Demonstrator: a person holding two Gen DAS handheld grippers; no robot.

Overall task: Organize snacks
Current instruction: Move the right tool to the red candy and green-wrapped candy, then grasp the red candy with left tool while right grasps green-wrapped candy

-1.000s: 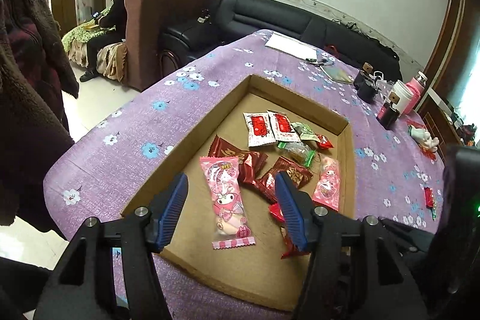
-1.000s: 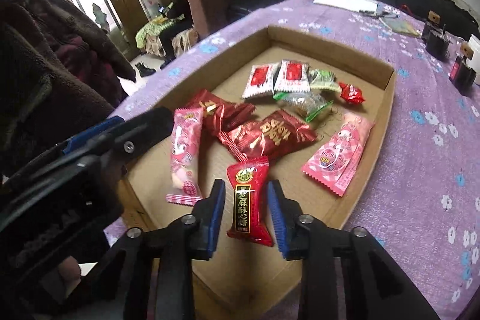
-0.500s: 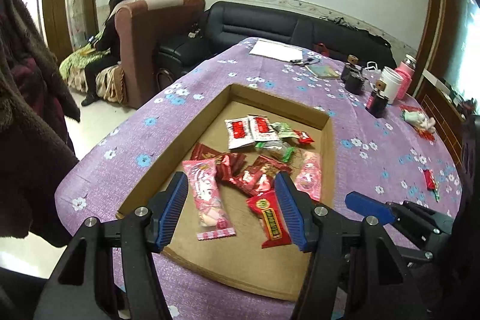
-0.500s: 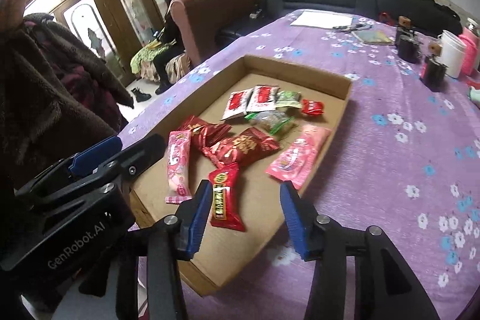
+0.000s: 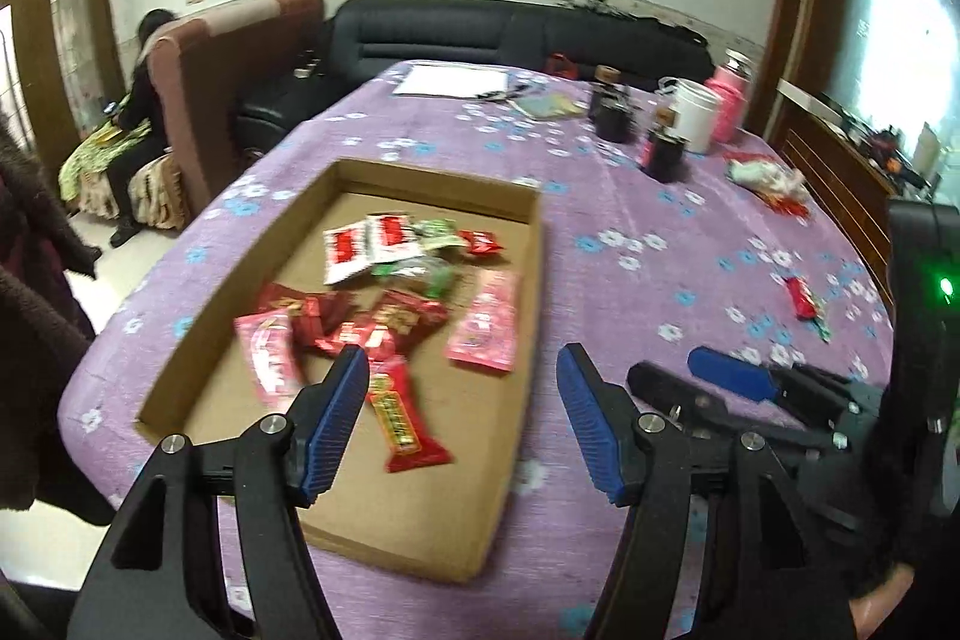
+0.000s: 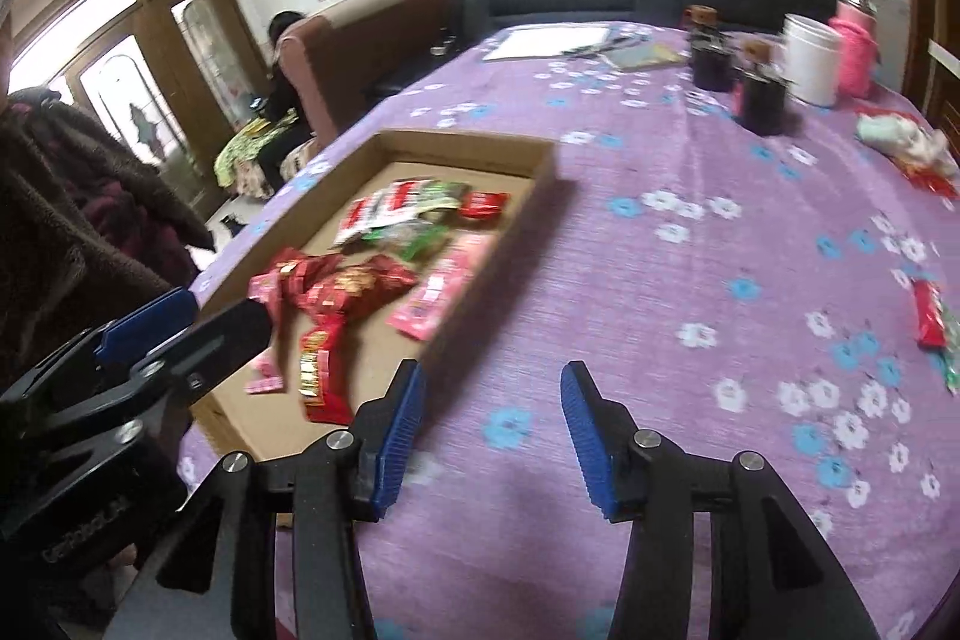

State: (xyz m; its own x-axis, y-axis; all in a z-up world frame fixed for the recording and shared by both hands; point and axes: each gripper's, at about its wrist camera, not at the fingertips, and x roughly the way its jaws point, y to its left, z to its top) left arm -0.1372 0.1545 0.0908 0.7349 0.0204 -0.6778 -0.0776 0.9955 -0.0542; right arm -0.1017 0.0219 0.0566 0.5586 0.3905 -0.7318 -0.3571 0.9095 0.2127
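Note:
A shallow cardboard tray lies on the purple flowered cloth and holds several snack packets. Among them are a long red packet near the front and two pink ones. My left gripper hovers over the tray's front right part, its jaws opening with nothing between them. My right gripper stands open and empty above bare cloth just right of the tray. A loose red candy lies on the cloth far to the right.
Dark jars, a white mug, a pink bottle and papers stand at the table's far side. A crumpled wrapper pile lies at the right. A dark coat hangs at the left; a person sits beyond an armchair.
My right gripper opened and let go of the long red packet, which now lies in the tray. It then swung right over the cloth. My left gripper also drifted right, jaws slightly wider.

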